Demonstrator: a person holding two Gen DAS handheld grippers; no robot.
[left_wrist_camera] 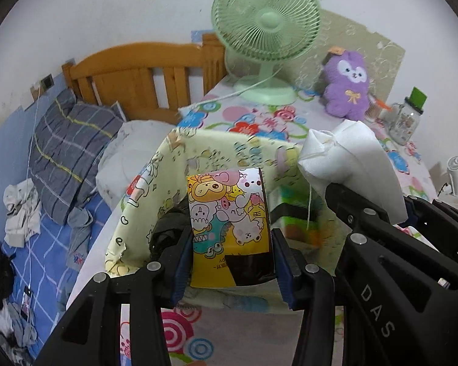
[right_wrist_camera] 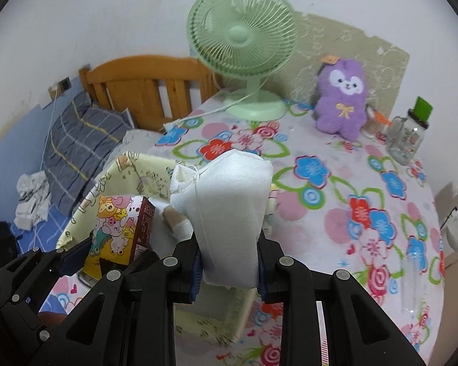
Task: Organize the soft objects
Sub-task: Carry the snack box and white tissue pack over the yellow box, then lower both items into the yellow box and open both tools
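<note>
Soft, even indoor light, faint shadows, heavy fisheye bending with dark corners, slight motion blur.

Home bedroom, wooden bed headboard (left_wrist_camera: 143,70) against a white wall, grey plaid pillow (left_wrist_camera: 70,152) on blue checked bedding, table under a flowered cloth (right_wrist_camera: 336,207) with a green desk fan (right_wrist_camera: 244,45), purple plush toy (right_wrist_camera: 342,97)

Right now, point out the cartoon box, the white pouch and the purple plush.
cartoon box (left_wrist_camera: 229,222), left wrist view, middle of its printed front face.
white pouch (right_wrist_camera: 229,210), right wrist view, middle of its fabric body.
purple plush (right_wrist_camera: 343,103), right wrist view, its chest at the yellow bow.
</note>
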